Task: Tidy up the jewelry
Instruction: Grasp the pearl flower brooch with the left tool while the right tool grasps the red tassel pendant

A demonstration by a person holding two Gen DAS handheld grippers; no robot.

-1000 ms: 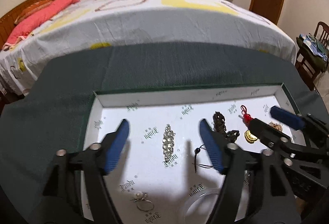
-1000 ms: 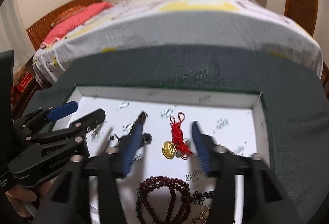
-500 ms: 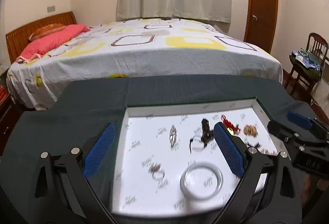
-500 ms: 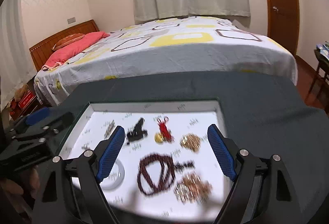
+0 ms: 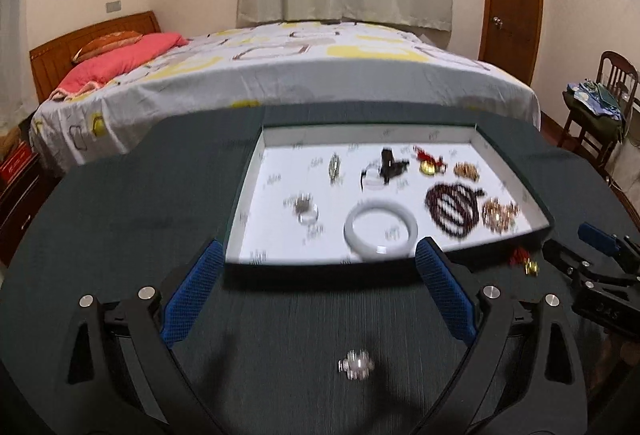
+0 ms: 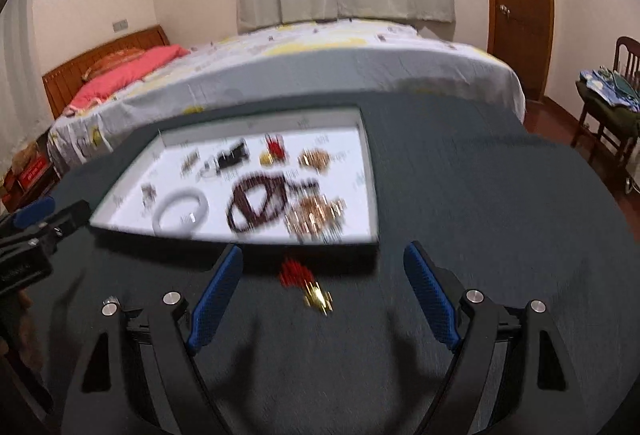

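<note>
Both grippers are standing wide open, holding nothing. The silver ring point(image 5: 356, 364) is lying on the worktop point(image 5: 120, 219) below the left gripper point(image 5: 318, 293); the red-tasselled gold charm point(image 6: 310, 285) is lying between the right gripper point(image 6: 322, 299) fingers, both outside the tray point(image 5: 400, 134).

A shallow white tray point(image 5: 516, 179) on the dark table holds a pale bangle point(image 5: 381, 228), dark red beads point(image 5: 452, 205), gold chains point(image 5: 500, 213) and smaller blurred pieces. A silver ring point(image 5: 356, 364) and a red-tasselled gold charm point(image 6: 308, 283) lie outside it on the table.

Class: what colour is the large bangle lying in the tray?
The bangle is plain milky white, clearest in the left wrist view.
</note>
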